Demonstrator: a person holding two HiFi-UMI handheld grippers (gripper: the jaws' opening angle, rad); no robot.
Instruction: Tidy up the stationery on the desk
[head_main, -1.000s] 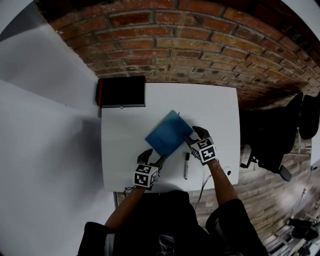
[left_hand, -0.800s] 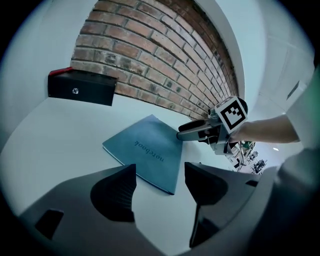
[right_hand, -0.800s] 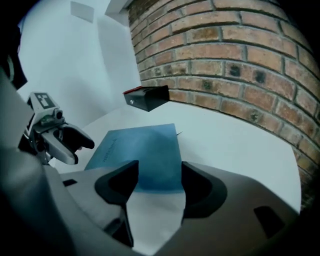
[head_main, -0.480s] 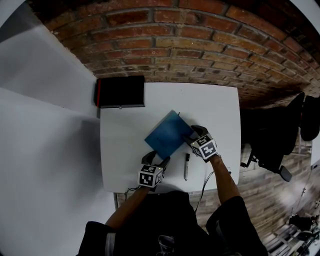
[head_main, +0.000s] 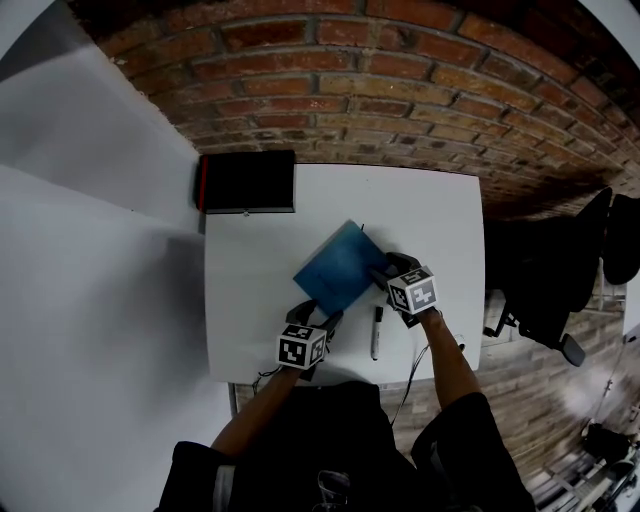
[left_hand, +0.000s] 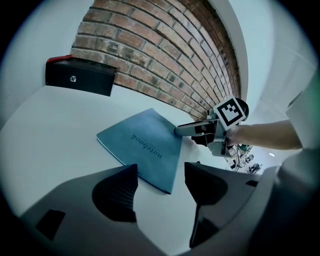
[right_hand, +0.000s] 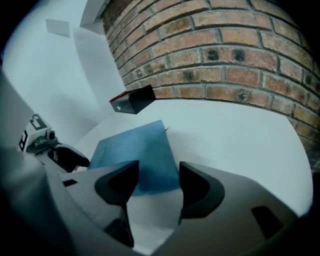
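Right now the blue notebook (head_main: 340, 267) lies flat and closed near the middle of the white desk (head_main: 430, 220), turned diagonally so that one corner points at the brick wall (head_main: 400, 90). The left gripper (head_main: 317, 318) sits at the notebook's near corner with its jaws spread and nothing clamped. In the left gripper view that corner lies on the desk just ahead of the gap, untouched by either pad. The right gripper (head_main: 384, 270) is at the notebook's right-hand corner. Its jaws have just been opening and now stand wide apart, with the notebook's edge showing between them but not pinched. From the left gripper view, one finger of the right gripper appears to rest on the cover's edge, though contact is hard to confirm at this angle. A black marker (head_main: 375, 332) lies on the desk near the front edge, between the two grippers and clear of the notebook. A black box (head_main: 247, 182) with a red side stands at the far left corner against the wall, well apart from the notebook.
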